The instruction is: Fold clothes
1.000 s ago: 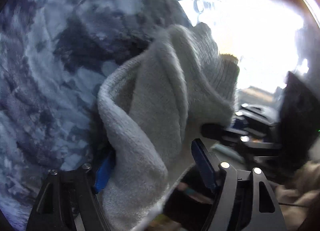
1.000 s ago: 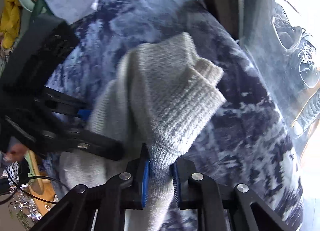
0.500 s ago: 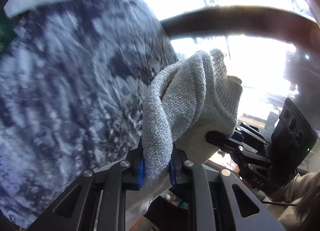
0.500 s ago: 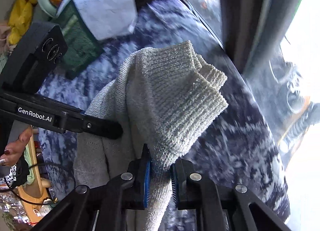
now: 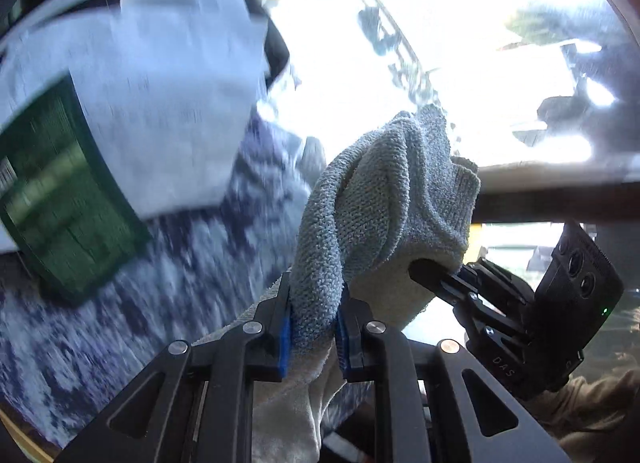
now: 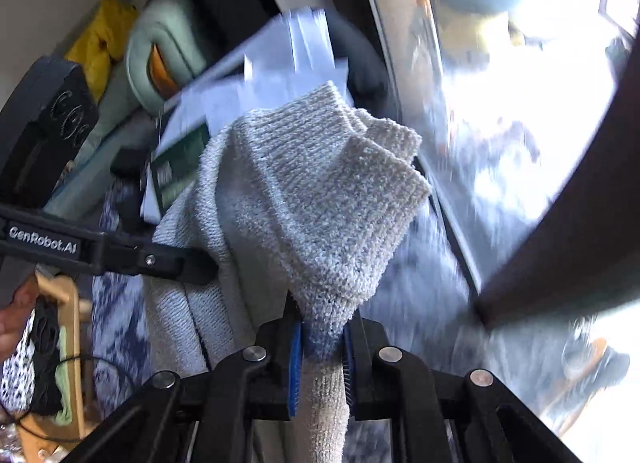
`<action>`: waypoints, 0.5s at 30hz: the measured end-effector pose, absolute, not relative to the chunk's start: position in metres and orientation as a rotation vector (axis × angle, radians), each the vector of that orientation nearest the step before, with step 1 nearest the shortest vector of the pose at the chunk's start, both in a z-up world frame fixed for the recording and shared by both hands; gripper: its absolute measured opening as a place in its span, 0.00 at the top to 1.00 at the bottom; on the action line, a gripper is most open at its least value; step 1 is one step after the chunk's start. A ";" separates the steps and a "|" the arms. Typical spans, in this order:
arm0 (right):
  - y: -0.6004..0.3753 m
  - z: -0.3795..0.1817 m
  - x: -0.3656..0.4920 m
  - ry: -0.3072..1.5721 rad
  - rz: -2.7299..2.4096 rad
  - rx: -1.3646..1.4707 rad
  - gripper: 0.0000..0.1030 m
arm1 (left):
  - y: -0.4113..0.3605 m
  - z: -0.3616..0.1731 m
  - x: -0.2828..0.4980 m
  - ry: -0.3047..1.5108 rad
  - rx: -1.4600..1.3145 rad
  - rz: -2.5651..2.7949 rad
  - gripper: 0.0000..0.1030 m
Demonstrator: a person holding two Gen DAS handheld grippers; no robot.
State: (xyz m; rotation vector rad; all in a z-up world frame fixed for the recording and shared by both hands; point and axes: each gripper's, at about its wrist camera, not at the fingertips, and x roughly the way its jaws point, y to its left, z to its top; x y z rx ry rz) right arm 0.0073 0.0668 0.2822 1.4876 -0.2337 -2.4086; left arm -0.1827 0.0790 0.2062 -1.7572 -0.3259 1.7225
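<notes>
A grey knitted garment (image 5: 384, 199) hangs in the air between both grippers, bunched in thick folds. My left gripper (image 5: 314, 333) is shut on one bunched edge of it, the blue pads pressing the knit. In the right wrist view the same garment (image 6: 320, 199) rises from my right gripper (image 6: 322, 347), which is shut on another edge. The right gripper (image 5: 436, 275) also shows at the right of the left wrist view, its fingers buried in the knit. The left gripper's arm (image 6: 120, 255) reaches in from the left in the right wrist view.
Below lies a blue and white patterned bedspread (image 5: 132, 323). A green box (image 5: 60, 203) and white papers (image 5: 160, 103) sit at its far end. A bright window (image 5: 440, 63) and a dark bar (image 5: 560, 203) are behind. Yellow and pale green items (image 6: 132, 51) are piled at the left.
The left gripper's jaws closed on the garment's edge. Both grippers have risen with the garment, lifting it off the bedspread, and tilted up so the papers and window come into view.
</notes>
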 end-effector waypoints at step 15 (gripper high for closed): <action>0.046 0.323 0.006 -0.004 -2.328 1.282 0.88 | 0.069 0.216 -0.158 -0.282 -1.661 1.870 0.83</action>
